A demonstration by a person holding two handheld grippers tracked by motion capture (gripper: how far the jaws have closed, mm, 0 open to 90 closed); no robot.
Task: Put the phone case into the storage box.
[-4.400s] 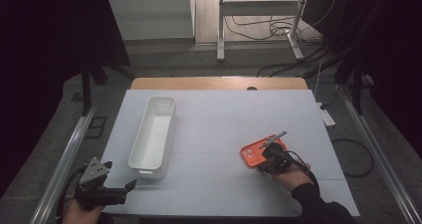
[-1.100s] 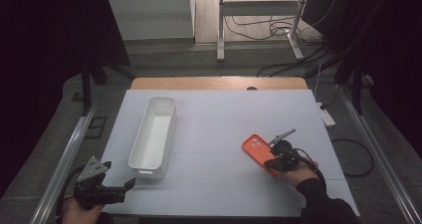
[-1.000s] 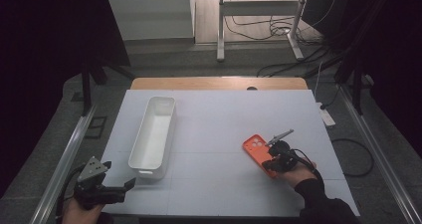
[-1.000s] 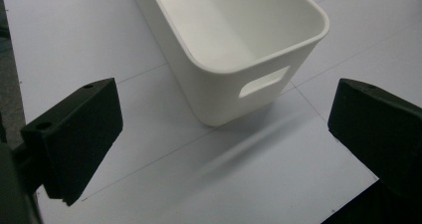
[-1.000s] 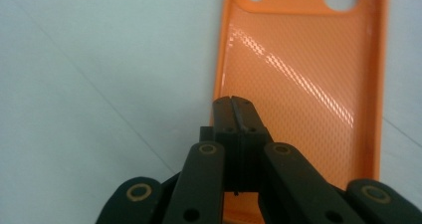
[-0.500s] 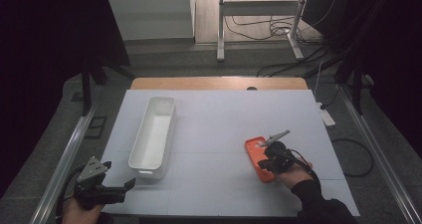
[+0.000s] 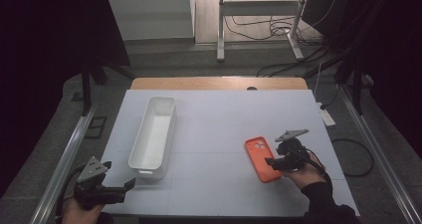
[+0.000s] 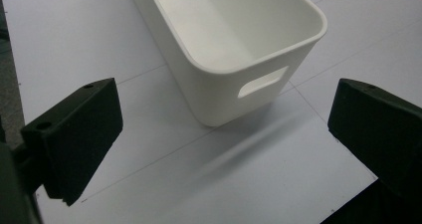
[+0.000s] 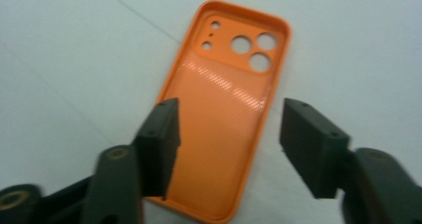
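Two fingers straddle orange case

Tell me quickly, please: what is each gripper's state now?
Left gripper: open, holding nothing.
Right gripper: jaws just opened, above the orange phone case, holding nothing.

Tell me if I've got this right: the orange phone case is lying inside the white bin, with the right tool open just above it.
Not quite. The orange phone case lies on the bare table, well apart from the white bin, as the high view shows. The right tool is indeed open just above it.
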